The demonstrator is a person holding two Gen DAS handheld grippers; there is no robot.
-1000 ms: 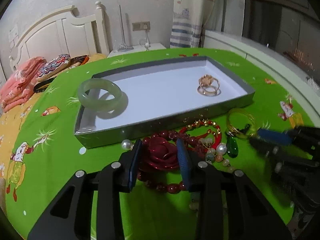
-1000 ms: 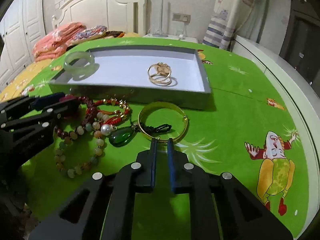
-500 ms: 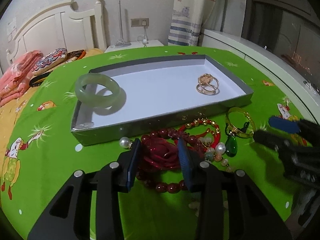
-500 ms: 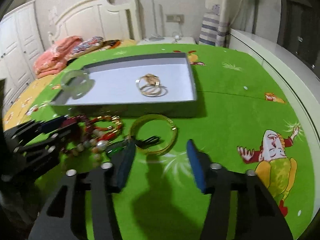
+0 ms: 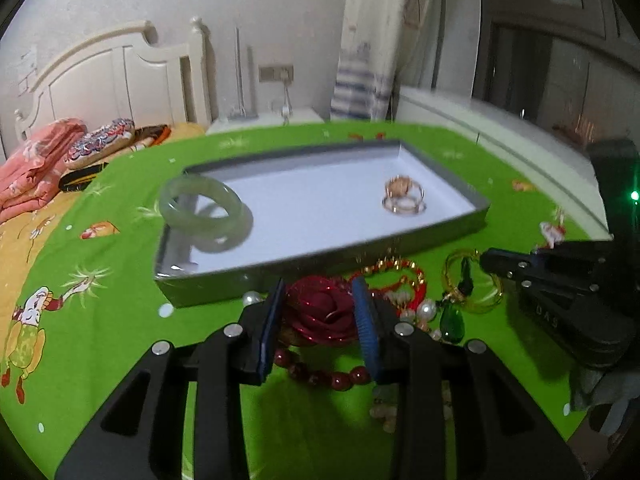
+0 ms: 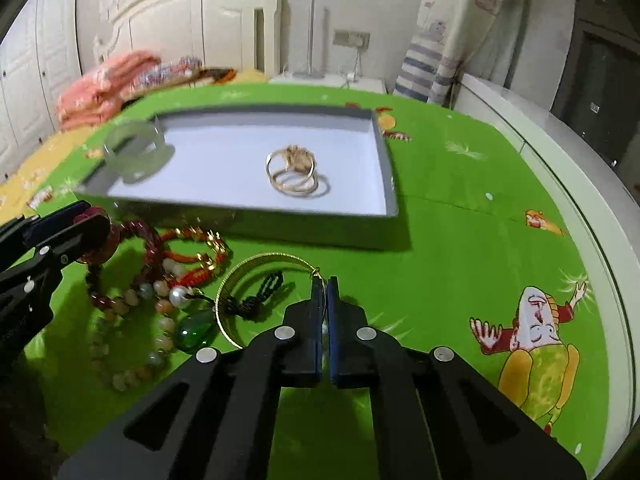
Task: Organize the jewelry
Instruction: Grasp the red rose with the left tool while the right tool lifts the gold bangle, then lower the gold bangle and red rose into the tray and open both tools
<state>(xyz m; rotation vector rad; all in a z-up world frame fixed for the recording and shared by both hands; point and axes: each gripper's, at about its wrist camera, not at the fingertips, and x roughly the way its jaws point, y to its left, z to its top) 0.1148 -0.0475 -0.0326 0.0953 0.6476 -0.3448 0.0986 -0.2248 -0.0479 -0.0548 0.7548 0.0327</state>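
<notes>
A grey tray holds a jade bangle at its left end and gold rings near its right end. In front of it lies a jewelry heap. My left gripper has a dark red rose ornament filling the gap between its pads. My right gripper is shut on the rim of a gold bangle, which tilts up toward the fingers. A green drop pendant on a black cord lies by the bangle.
Dark red beads, a red cord bracelet and a pale bead strand crowd the green cloth before the tray. The round table's rim curves along the right. Pink bedding and a white headboard stand behind.
My right gripper went from shut to wide open, moved forward, and has now shut on the gold bangle's rim. My left gripper stayed around the red rose.
</notes>
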